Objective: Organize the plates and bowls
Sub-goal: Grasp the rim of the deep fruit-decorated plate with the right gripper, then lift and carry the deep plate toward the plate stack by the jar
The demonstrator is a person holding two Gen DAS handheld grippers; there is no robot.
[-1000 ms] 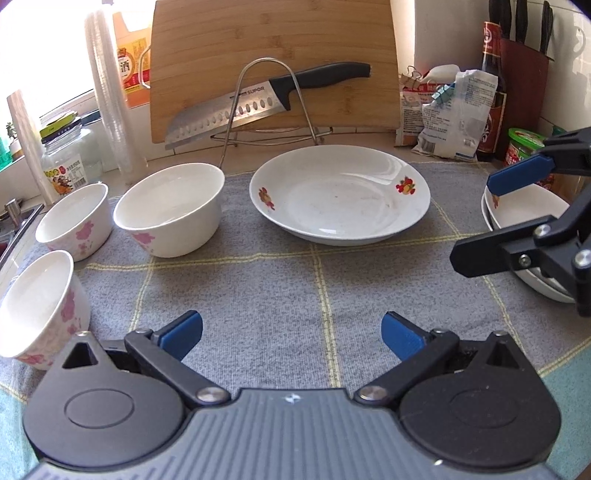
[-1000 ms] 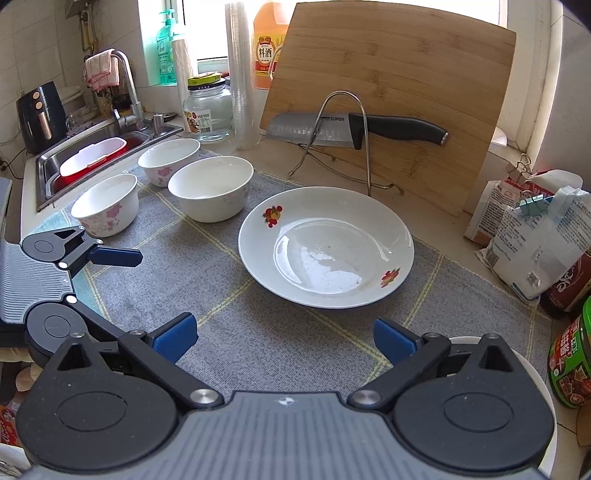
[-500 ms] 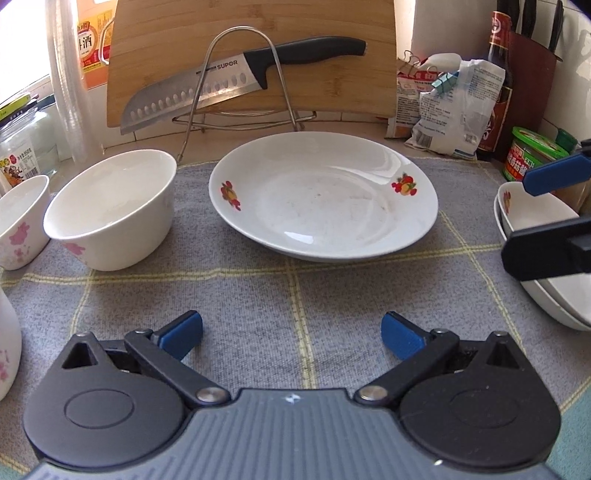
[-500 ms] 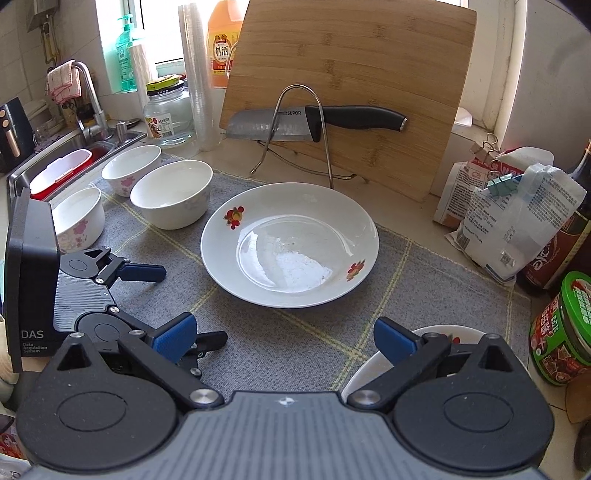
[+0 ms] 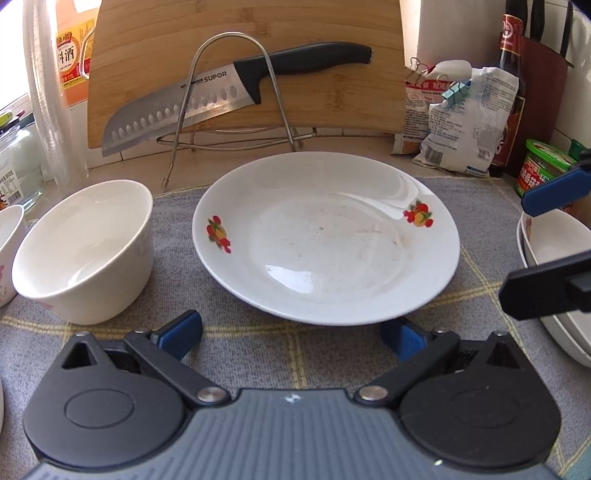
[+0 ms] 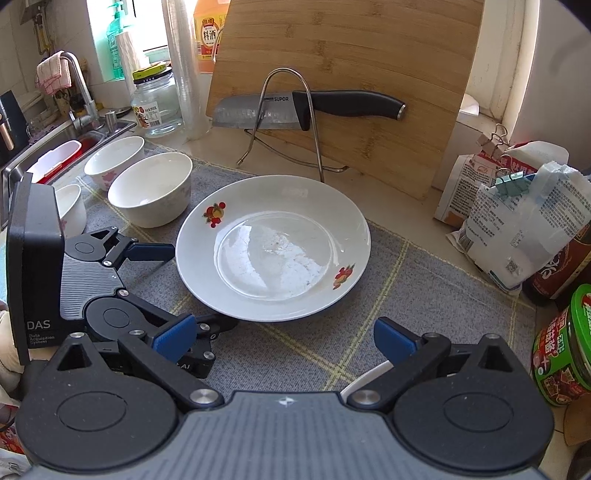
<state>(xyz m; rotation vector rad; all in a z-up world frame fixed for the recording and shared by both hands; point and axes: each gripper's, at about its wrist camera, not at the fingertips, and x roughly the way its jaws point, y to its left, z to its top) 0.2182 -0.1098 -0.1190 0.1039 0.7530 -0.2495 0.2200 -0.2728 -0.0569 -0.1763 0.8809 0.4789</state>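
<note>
Black tongs [image 5: 291, 334], blue pads [image 5: 181, 326], silver pivot screws, ribbed grey housing.

"SUPOR" is printed on the blade of the knife [image 5: 192, 99] [image 6: 258, 110], beside the handle. "DAS" and, beneath it, "Data Acquisition System" are marked on the black housing of the left gripper [image 6: 37, 280]. The characters "料酒" are shown on the label of the orange bottle [image 6: 208, 35] [image 5: 72, 55]. Print on the jar, bags and green-lidded tub is not legible.

Sunlit window [image 6: 110, 40], white tiled wall [image 6: 22, 59], steel sink [image 6: 55, 147] beside counter.
</note>
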